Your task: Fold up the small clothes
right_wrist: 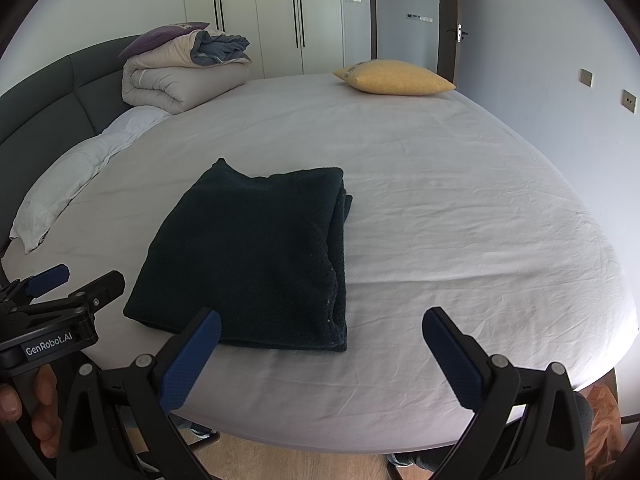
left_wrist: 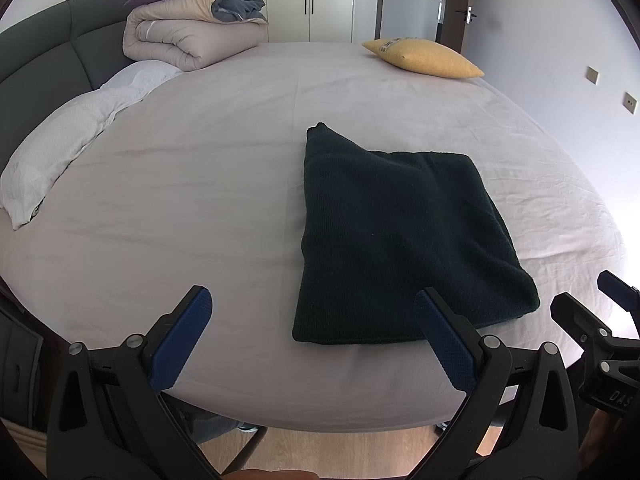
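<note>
A dark green knitted garment (left_wrist: 404,236) lies folded into a flat rectangle on the bed near its front edge; it also shows in the right wrist view (right_wrist: 256,260). My left gripper (left_wrist: 312,304) is open and empty, held above the bed's front edge just left of the garment's near corner. It shows at the left of the right wrist view (right_wrist: 82,278). My right gripper (right_wrist: 322,324) is open and empty, held above the front edge right of the garment. It shows at the right edge of the left wrist view (left_wrist: 580,292).
The bed sheet (left_wrist: 200,184) is pale and wrinkled. A white pillow (left_wrist: 60,160) lies at the left by the dark headboard (left_wrist: 48,56). A rolled duvet (left_wrist: 188,36) sits at the back left. A yellow cushion (left_wrist: 424,56) lies at the back right. Wooden floor (right_wrist: 300,460) shows below.
</note>
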Action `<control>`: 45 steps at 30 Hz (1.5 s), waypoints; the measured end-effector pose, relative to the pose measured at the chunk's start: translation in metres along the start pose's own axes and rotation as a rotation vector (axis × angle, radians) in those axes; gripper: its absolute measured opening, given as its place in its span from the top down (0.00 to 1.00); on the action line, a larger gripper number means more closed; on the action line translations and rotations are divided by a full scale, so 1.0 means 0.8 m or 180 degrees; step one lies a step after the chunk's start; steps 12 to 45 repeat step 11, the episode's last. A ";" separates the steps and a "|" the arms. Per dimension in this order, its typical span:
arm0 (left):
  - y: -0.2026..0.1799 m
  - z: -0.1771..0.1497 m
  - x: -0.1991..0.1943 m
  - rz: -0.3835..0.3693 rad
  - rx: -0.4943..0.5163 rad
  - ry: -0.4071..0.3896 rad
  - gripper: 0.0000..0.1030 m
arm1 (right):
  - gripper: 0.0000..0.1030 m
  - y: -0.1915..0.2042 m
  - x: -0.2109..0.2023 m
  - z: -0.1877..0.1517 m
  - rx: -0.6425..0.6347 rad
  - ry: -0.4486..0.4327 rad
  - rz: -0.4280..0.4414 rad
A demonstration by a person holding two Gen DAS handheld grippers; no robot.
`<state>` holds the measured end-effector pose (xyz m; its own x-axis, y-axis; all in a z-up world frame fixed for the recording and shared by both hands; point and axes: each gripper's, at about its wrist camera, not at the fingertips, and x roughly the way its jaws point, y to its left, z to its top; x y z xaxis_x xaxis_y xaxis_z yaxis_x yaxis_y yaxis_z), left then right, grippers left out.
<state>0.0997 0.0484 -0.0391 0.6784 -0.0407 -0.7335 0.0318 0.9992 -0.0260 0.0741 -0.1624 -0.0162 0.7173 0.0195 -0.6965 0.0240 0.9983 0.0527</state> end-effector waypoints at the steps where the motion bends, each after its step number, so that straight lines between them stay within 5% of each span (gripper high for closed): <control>1: 0.000 0.000 0.000 0.0001 0.0001 0.0003 0.00 | 0.00 0.000 0.000 0.000 0.0001 0.0000 0.0000; 45: 0.001 0.002 0.002 0.0000 0.0012 -0.0017 0.00 | 0.00 0.003 -0.001 -0.001 0.0008 0.0011 0.0007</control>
